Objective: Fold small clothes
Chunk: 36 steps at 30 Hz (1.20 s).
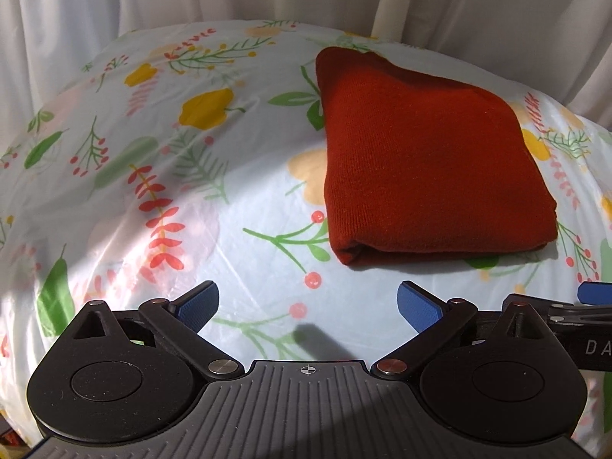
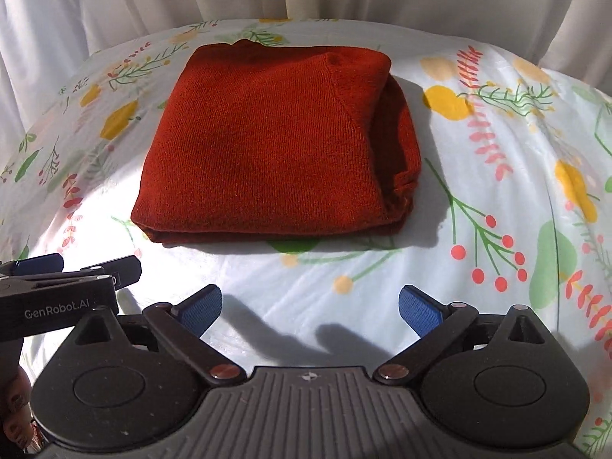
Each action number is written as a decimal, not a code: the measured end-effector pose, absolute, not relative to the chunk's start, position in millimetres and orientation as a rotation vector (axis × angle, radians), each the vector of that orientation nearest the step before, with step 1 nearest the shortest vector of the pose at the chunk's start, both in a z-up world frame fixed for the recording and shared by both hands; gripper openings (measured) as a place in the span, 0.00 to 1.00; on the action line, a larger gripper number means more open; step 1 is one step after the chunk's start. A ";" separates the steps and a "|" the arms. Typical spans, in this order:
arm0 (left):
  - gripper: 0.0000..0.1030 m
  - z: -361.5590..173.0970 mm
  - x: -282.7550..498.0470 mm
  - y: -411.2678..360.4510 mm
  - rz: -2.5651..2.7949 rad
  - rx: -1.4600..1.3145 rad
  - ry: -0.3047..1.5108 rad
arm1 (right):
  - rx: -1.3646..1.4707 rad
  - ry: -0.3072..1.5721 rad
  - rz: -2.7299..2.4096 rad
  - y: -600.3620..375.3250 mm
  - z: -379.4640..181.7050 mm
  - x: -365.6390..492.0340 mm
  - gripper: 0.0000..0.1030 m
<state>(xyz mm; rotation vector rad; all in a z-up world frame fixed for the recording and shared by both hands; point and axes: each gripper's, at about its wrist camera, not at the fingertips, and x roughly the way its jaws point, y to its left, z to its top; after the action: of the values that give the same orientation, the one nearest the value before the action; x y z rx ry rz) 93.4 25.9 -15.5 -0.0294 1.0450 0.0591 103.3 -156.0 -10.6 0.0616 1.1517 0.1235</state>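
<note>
Rust-red knit garment (image 2: 267, 145) folded square on glossy floral tablecloth (image 2: 497, 191)

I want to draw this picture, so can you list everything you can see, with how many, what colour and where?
sweater: one, rusty red, folded into a neat block, lying on the tablecloth, nearer the far edge.
tablecloth: one, white with yellow, green and red flowers and berries, spread over the whole surface.
curtain: one, white with long folds, hanging behind the surface.
left tool: one, black with blue pads, open and holding nothing, just in front of the sweater.
right tool: one, black with blue pads, open and holding nothing, close beside the left tool.
hand: a small part shows at the bottom left edge of the right view.
</note>
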 end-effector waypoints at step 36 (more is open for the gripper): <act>0.99 -18.8 96.9 18.3 0.052 -0.009 1.089 | 0.039 1.125 0.004 -164.8 -4.7 101.0 0.96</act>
<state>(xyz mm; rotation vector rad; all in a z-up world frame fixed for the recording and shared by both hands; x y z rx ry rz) 96.9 18.3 -18.8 -0.0087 1.0889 0.0525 101.0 -164.8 -4.7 0.0387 1.1252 0.0040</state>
